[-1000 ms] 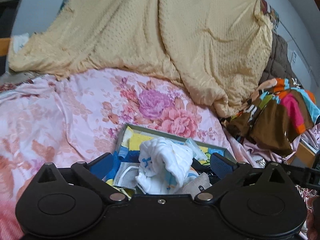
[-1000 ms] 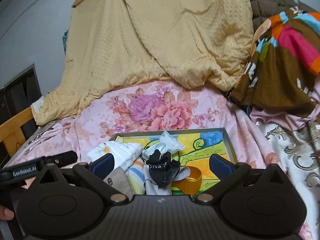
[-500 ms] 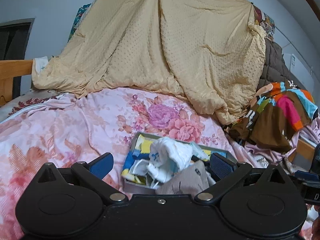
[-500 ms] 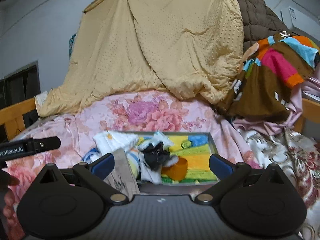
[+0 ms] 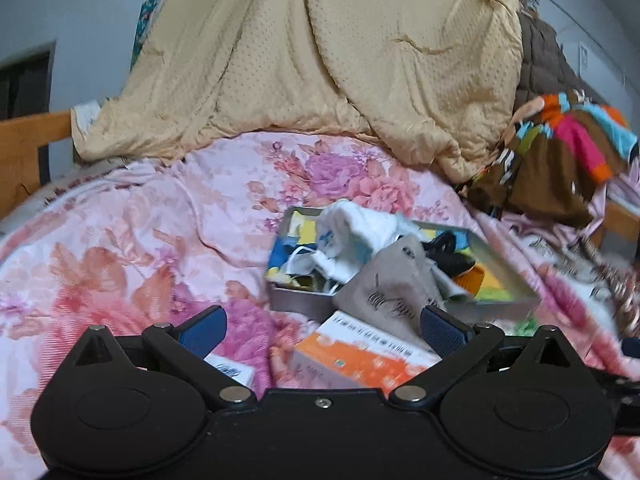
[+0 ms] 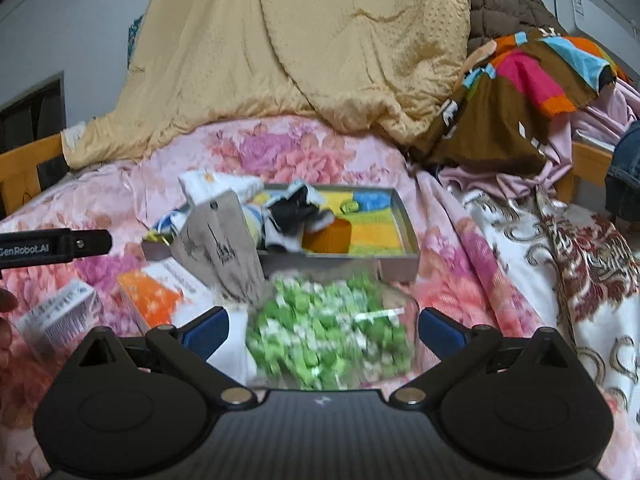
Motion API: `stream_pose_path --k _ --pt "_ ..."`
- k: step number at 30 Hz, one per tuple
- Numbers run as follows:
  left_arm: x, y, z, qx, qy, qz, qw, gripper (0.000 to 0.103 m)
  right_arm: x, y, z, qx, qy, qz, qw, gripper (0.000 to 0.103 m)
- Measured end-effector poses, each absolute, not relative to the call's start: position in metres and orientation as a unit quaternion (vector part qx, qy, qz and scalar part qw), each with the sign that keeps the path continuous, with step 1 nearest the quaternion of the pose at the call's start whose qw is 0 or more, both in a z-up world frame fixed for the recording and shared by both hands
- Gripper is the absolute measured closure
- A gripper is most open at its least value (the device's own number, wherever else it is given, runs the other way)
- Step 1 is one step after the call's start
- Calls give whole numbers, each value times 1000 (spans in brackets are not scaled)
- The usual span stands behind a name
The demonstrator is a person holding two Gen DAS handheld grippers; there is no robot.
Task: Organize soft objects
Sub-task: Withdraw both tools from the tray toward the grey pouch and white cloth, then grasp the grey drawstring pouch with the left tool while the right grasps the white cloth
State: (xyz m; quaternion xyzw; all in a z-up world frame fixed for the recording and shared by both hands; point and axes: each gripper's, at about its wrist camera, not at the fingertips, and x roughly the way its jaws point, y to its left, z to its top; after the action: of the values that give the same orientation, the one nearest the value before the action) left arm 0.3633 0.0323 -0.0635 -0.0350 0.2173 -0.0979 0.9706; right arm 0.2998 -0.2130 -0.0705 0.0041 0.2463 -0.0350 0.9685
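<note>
Fingers (image 5: 203, 327) of the left gripper (image 5: 322, 330) stand wide apart and hold nothing; their blue pads point over the pink floral bedsheet (image 5: 120, 248). Just in front of this gripper lies an orange and white carton (image 5: 360, 360), and a smaller white box (image 5: 230, 368) shows beside the left finger. Behind the carton a grey cloth pouch (image 5: 392, 288) hangs over the front wall of a shallow metal tray (image 5: 296, 302). In the tray lie a white cloth with blue marks (image 5: 352, 232), a black and white sock (image 5: 448, 252) and an orange band (image 5: 472, 278), all in one loose heap on the tray's yellow and blue printed bottom.

The right gripper (image 6: 323, 330) is also spread open and grips nothing. Between its fingers (image 6: 442, 330), lower on the bed, lies a clear bag with green and white pieces (image 6: 328, 332); it is blurred, so I cannot tell what the pieces are. The bag is just in front of the tray (image 6: 400, 270), near its front wall. In the right wrist view the pouch (image 6: 220, 256) leans at the tray's left corner, with the sock (image 6: 292, 216) and the orange band (image 6: 328, 236) to its right and the carton (image 6: 156, 292) and white box (image 6: 60, 316) to its left. The left gripper's black arm (image 6: 56, 246) reaches in at the left edge of that view.

Behind the tray a beige quilt (image 6: 300, 52) is piled high, and a brown patterned cloth with bright patches (image 6: 512, 92) lies to the right.
</note>
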Motion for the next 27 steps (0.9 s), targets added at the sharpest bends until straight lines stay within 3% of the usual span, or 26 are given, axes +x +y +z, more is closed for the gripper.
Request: stream_pose_path --k 10,21,27 --pt "355 30 -73 5 257 -102 961 1 301 -214 -81 48 298 1 953 0" --pt "354 18 -73 46 242 -133 960 1 305 -206 -95 99 362 83 923 0" --pt "377 13 -69 49 252 -159 953 1 303 -193 -100 63 360 112 924 2"
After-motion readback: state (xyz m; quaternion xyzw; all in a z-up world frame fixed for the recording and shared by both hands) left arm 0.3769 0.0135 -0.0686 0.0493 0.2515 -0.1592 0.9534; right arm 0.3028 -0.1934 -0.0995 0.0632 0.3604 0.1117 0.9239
